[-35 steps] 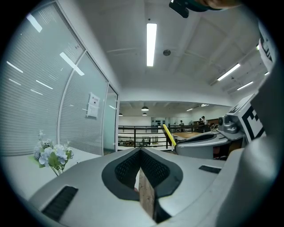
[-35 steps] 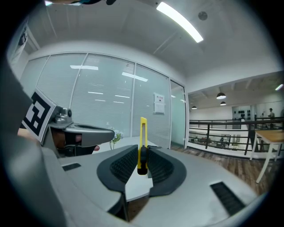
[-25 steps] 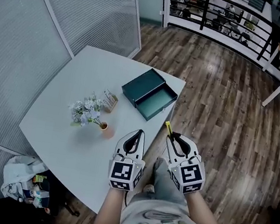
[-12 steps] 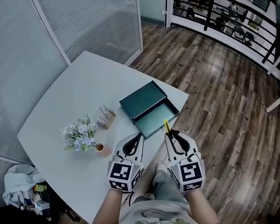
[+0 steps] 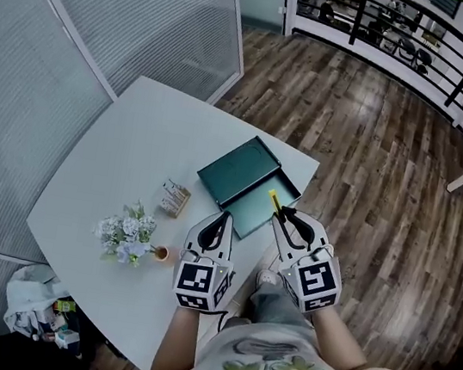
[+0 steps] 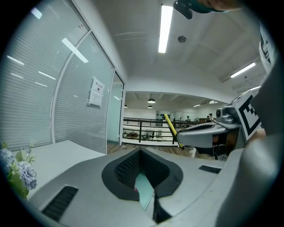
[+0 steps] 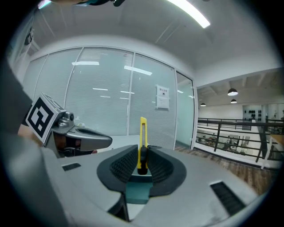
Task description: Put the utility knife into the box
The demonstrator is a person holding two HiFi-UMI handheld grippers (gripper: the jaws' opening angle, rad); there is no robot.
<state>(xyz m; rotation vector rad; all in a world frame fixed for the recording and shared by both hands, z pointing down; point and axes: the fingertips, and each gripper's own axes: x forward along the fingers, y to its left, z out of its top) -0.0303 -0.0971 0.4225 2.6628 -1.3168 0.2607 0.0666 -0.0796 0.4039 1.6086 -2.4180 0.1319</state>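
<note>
1. While the right gripper (image 5: pixel 284 218) hovers at the near edge of the white table (image 5: pixel 133 147) in the head view, the yellow utility knife (image 5: pixel 273 200) sticks out ahead of its jaws. The long axis points at the open teal box (image 5: pixel 236 165), already just over the tray's near side. The left gripper (image 5: pixel 224 219) sits beside it.
2. Left gripper view — jaws together, nothing between them.
3. Right gripper view — jaws clamp the knife's (image 7: pixel 142 142) dark end, with the box (image 7: pixel 136 191) directly beyond.

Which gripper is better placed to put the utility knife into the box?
Right. The right gripper grips the yellow utility knife, its tip at the edge of the open box; the left gripper is shut and empty.
</note>
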